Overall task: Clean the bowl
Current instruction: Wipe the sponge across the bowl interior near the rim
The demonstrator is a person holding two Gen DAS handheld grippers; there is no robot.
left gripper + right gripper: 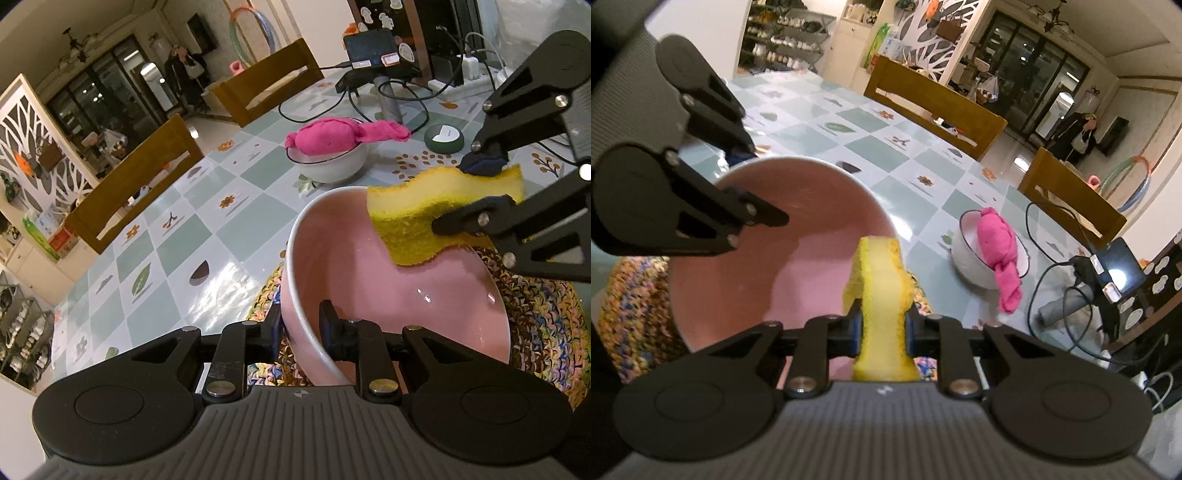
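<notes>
While we hold the pink bowl (pixel 399 295) tipped up on its side, its hollow faces the sponge so the inside can be wiped. Our left gripper (pixel 301 328) is clamped on the near rim, one finger inside the wall and one outside, which steadies the bowl and keeps it tilted over the woven mat (pixel 543 306) below it. Just beyond those jaws, at the far rim, we carry the yellow sponge (pixel 443 214) in our right gripper (pixel 882 325), its pads squeezed hard into the foam so that it pinches at the middle; most of the sponge sticks out ahead of the fingers, free to rub the glaze. It sits at the rim now, and whether it presses on the wall we cannot tell. We judge the wiping is under way, not finished. Well past both grippers on the checked tablecloth (pixel 207 236) stands a white bowl (pixel 332 166) holding a pink cloth (pixel 332 138).
</notes>
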